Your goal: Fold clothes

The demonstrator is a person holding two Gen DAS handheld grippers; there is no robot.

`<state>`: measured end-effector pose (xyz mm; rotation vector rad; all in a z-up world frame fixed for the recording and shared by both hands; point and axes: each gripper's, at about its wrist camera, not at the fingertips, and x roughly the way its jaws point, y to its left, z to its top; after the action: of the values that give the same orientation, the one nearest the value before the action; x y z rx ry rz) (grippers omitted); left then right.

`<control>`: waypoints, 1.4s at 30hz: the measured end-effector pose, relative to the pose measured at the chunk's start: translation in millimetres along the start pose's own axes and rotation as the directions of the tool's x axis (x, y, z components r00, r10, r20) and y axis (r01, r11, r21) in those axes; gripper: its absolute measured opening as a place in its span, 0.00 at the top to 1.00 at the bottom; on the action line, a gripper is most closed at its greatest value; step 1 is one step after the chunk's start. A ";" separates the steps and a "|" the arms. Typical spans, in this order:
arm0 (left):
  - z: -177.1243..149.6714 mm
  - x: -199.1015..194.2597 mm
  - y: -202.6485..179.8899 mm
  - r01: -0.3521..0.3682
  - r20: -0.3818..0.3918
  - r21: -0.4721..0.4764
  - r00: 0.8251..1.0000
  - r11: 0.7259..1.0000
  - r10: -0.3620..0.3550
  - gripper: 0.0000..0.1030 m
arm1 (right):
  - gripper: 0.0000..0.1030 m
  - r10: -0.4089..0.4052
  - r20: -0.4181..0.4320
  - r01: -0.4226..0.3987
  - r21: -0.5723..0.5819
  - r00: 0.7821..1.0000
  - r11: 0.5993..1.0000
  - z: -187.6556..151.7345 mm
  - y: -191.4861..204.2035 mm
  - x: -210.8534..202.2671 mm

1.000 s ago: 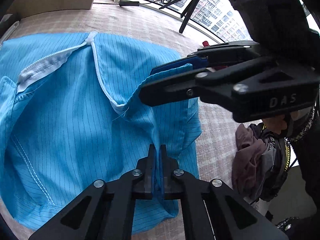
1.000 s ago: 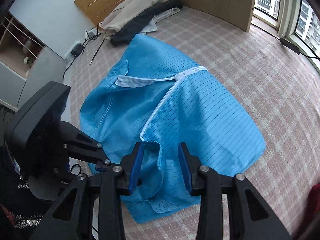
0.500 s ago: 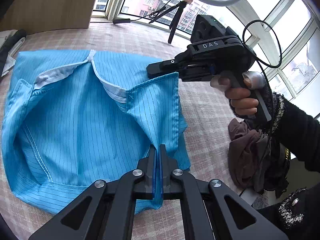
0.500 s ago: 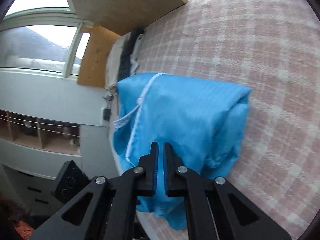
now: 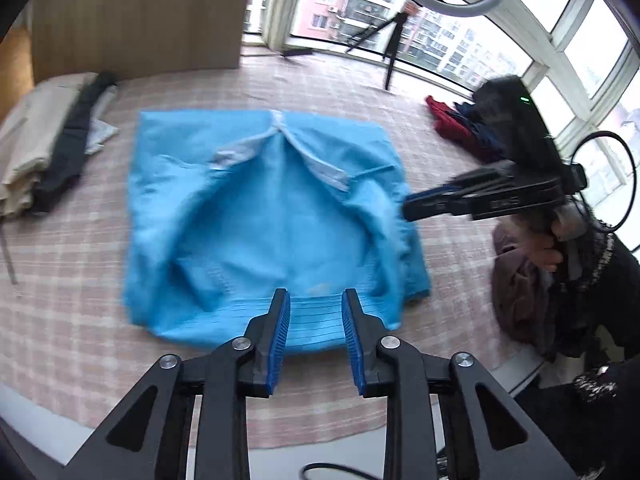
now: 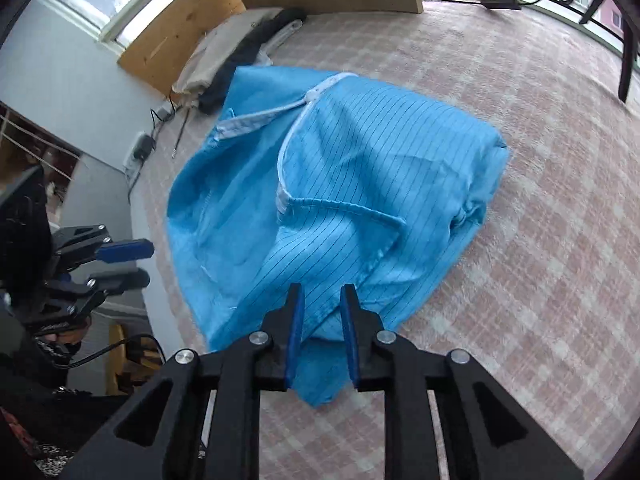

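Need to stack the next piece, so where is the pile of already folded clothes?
In the left wrist view the folded clothes lie at the far left of the checked blanket, left of the blue garment, in front of the wooden board.

One blue garment [image 5: 272, 216] lay on one checked cover [image 5: 60, 280]. Two grippers showed, left gripper [image 5: 314, 320] and right gripper [image 6: 320, 312]. One folded stack [image 5: 36, 148], two loose clothing heaps [image 5: 460, 128].
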<state>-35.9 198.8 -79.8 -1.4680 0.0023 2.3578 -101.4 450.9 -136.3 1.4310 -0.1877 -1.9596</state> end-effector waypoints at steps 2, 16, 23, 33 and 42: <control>3.7 -15.2 32.2 -0.076 0.004 -0.021 0.997 0.997 0.076 0.67 | 0.81 0.048 0.082 -0.054 0.071 0.995 0.996 -5.3 -8.7 -25.6; 50.8 23.0 136.7 -0.071 -0.080 0.089 0.994 0.993 0.078 0.64 | 0.61 0.064 0.073 -0.057 -0.081 0.995 0.995 -6.7 154.7 39.7; 99.5 49.2 166.0 0.152 -0.113 0.199 0.985 0.968 -0.132 0.64 | 0.61 -0.144 -0.005 0.144 0.068 0.990 0.987 24.4 184.9 151.5; 145.0 93.7 179.4 0.216 -0.094 0.484 0.976 0.848 -0.195 0.66 | 0.96 -0.109 -0.020 0.110 0.330 0.994 0.937 27.8 155.2 160.6; 160.8 155.4 143.0 0.291 -0.198 0.671 0.957 0.682 -0.214 0.66 | 0.96 -0.056 -0.012 0.056 0.400 0.998 0.915 33.1 153.8 146.4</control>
<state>-280.0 142.5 -167.5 -1.1042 0.6127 1.7413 -84.5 238.3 -162.7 1.7087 -0.5839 -2.0466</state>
